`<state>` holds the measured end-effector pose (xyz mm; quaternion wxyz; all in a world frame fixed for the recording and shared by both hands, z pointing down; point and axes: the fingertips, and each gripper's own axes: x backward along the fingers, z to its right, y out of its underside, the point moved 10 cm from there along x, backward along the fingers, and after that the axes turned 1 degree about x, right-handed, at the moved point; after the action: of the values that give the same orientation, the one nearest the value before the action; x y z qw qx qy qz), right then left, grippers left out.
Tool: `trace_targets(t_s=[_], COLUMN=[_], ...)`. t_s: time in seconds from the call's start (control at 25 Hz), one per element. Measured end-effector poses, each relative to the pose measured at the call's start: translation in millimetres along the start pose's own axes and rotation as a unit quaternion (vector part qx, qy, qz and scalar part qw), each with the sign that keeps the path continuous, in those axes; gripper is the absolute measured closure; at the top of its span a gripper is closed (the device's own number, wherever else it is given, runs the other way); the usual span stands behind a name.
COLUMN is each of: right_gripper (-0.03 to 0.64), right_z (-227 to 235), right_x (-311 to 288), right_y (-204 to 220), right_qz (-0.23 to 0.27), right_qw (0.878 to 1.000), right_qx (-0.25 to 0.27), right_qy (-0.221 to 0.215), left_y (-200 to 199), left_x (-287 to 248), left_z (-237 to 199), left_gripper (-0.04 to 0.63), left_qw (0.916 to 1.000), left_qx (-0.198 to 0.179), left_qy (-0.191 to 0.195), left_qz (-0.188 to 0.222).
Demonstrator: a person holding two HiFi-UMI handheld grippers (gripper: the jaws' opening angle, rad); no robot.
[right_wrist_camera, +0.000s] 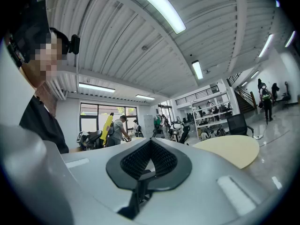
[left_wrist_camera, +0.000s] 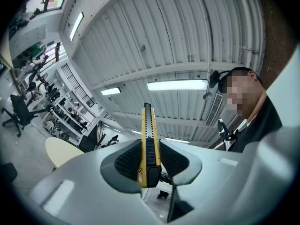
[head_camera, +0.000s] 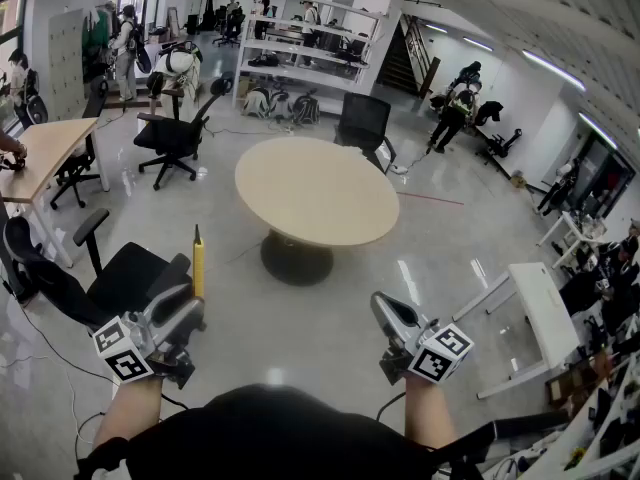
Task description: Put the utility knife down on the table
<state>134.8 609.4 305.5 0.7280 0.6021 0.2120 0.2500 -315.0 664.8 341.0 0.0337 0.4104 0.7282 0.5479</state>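
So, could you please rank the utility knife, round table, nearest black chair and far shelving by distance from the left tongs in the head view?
1. Utility knife, gripped in the left tongs.
2. Black chair, just beside, left.
3. Round table, ahead, centre.
4. Shelving, far back.

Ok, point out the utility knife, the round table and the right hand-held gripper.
utility knife [left_wrist_camera: 147, 125]: left gripper view, on its body just above the pads.
round table [head_camera: 315, 190]: head view, on the bare middle of its top.
right hand-held gripper [right_wrist_camera: 150, 143]: right gripper view, where its two tips meet.
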Motion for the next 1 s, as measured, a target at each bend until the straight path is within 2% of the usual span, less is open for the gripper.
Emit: trace_targets(t_s=[0.48,0.68,1.0], right_gripper=[0.604,0.603,0.603], right_z=[5,16,45], right_x=[5,13,31], right_y=[-5,-6,-5], right_qz=[0.008,0.03,0.03], right_qw=[1.0,0.999,0.999], right_qx=[-0.002,-0.019,-0.024], right_qy=[-0.003,-0.001,0.008], left_y=[-2,2,18], left_x=[-5,-16,-47], left_z=[4,3,2], left_gripper=[0.479,0.479,0.479], left_qw=[1.0,1.0,0.9999], left_qx=[-0.004,-0.004,0.0], left_qy=[0.001,0.004,0.012], left_qz=[0.0,-0.003,-0.01])
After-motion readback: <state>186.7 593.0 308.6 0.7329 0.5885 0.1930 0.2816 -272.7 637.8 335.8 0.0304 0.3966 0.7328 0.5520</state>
